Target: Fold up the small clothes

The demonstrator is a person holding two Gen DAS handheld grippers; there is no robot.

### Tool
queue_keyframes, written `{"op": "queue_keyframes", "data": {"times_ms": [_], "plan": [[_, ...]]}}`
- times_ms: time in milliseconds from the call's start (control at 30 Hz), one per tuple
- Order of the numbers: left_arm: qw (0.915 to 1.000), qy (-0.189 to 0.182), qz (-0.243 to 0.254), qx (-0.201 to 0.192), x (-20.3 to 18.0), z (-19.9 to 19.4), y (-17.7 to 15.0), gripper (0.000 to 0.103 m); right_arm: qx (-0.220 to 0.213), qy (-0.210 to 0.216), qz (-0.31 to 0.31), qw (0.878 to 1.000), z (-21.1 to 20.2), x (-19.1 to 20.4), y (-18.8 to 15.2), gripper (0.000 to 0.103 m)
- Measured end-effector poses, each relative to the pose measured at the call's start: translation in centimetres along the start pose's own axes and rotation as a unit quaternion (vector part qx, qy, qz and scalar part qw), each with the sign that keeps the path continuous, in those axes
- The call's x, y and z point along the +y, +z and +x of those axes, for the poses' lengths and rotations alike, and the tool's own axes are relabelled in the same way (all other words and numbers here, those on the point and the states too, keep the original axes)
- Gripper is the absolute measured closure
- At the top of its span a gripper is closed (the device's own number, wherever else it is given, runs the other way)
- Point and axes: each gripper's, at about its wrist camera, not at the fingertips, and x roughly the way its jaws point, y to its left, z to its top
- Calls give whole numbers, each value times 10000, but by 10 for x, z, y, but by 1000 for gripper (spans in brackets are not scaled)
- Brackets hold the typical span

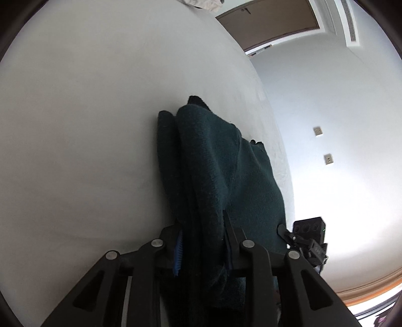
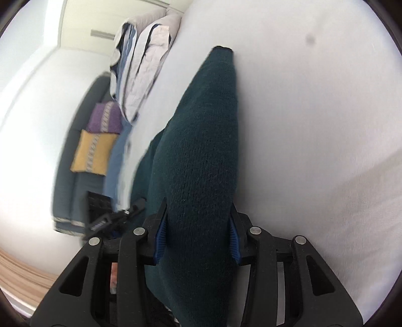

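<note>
A dark green knitted garment [image 1: 221, 161] hangs bunched over the white bed sheet [image 1: 75, 125]. My left gripper [image 1: 202, 241] is shut on one thick fold of it, the cloth filling the gap between the blue pads. In the right wrist view the same dark green garment [image 2: 201, 140] stretches away from the camera above the white sheet [image 2: 314, 125]. My right gripper [image 2: 198, 234] is shut on it, both blue pads pressed into the knit. The right gripper [image 1: 306, 241] shows at the garment's far edge in the left wrist view; the left gripper [image 2: 113, 218] shows blurred in the right wrist view.
White and blue striped pillows [image 2: 140, 70] lie at the head of the bed. A dark sofa [image 2: 75, 163] with a purple cushion [image 2: 105, 118] and a yellow cushion [image 2: 93, 153] stands beyond the bed edge. A brown door [image 1: 271, 22] and white wall [image 1: 326, 100] lie past the other side.
</note>
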Motion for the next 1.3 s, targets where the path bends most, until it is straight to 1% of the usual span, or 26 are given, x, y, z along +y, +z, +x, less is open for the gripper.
{"op": "queue_keyframes", "data": {"times_ms": [67,200,267,367,433,500,533,567,600,667,700,767,800,833,867,900,933,967,1033,1100,1133,1167,1200,1233,1267,1300], "plan": [[9998,-153,-121,-48,9,-5,-3,74,13,-62,-180,9998,-2,5,-5,64],[9999,-58,-72,-136,7,-12,-6,73,42,-83,-148,9998,-8,6,-8,62],[9997,-12,-92,-229,7,-21,-8,73,-46,-214,-199,9996,-13,11,-13,59],[9987,238,19,-446,1,-37,-10,73,-226,-453,-367,9980,-34,15,-18,58],[9966,424,220,-666,-10,-53,-14,73,-399,-630,-484,9960,-53,21,-23,58],[9916,741,571,-896,-24,-71,-21,66,-587,-690,-554,9943,-70,27,-26,58],[9873,921,788,-1023,-33,-80,-27,56,-692,-730,-624,9930,-80,33,-29,58],[9828,1083,980,-1129,-40,-88,-32,48,-776,-779,-693,9915,-89,38,-32,58],[9764,1269,1218,-1257,-51,-94,-39,45,-858,-855,-775,9896,-98,42,-35,58],[9614,1614,1643,-1505,-71,-102,-53,31,-1006,-1108,-1018,9835,-110,58,-43,58],[9530,1774,1842,-1627,-86,-101,-60,27,-1049,-1209,-1143,9805,-114,67,-47,58],[9365,2043,2141,-1881,-104,-104,-76,14,-1132,-1450,-1398,9730,-121,87,-59,58],[9273,2160,2295,-2019,-113,-106,-84,9,-1165,-1578,-1523,9687,-122,96,-64,57],[9173,2289,2427,-2173,-118,-110,-92,1,-1196,-1697,-1692,9635,-122,108,-70,57],[9040,2443,2585,-2373,-126,-113,-100,0,-1236,-1789,-1822,9589,-119,122,-75,57],[8880,2600,2784,-2576,-136,-114,-110,0,-1273,-1895,-1969,9535,-118,133,-81,56],[8752,2712,2941,-2718,-142,-116,-115,0,-1304,-2044,-2144,9462,-119,144,-88,54],[8611,2867,3064,-2870,-150,-117,-123,0,-1350,-2175,-2314,9386,-119,154,-94,48],[8434,3129,3126,-3049,-162,-117,-132,0,-1489,-2338,-2576,9256,-122,174,-106,41],[8270,3290,3200,-3247,-174,-120,-140,0,-1683,-2441,-2759,9143,-128,191,-117,30],[8203,3330,3244,-3331,-179,-123,-143,0,-1789,-2477,-2818,9095,-130,198,-121,28],[8166,3287,3308,-3401,-184,-127,-146,0,-1939,-2538,-2880,9028,-134,206,-126,20],[8182,3197,3339,-3419,-187,-132,-147,0,-2090,-2620,-2933,8954,-137,213,-131,10],[8221,3104,3307,-3440,-190,-137,-146,0,-2253,-2717,-2971,8872,-141,220,-135,7],[8211,3128,3221,-3525,-192,-142,-146,0,-2407,-2767,-3010,8803,-146,226,-140,5],[8164,3214,3169,-3602,-196,-144,-146,0,-2528,-2797,-3058,8743,-151,232,-145,4]]}}
